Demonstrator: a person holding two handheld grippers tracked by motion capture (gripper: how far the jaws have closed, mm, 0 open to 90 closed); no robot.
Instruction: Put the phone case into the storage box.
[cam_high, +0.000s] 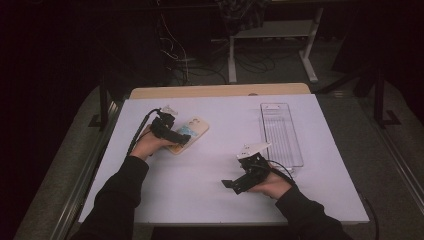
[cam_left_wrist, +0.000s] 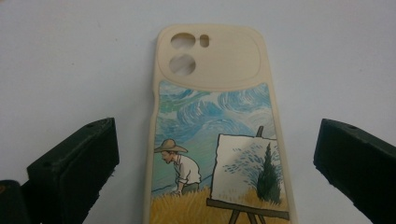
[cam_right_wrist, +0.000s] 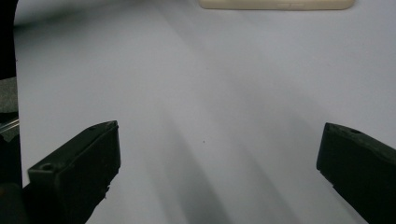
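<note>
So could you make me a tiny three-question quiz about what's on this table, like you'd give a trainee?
1. True or false: the left gripper is clamped shut on the phone case.
2. What lies at the table's right side? A) clear plastic tray B) red mug C) folded towel
3. Fill in: the right gripper's jaws stand ____ over bare white surface.

Key: 1 false, since its jaws stand apart on either side of the case. 2 A. 3 open.

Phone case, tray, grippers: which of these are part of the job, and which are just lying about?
In the job:
- phone case, between the open jaws of the left gripper

Lying about:
- clear tray
- right gripper, open over bare table
</note>
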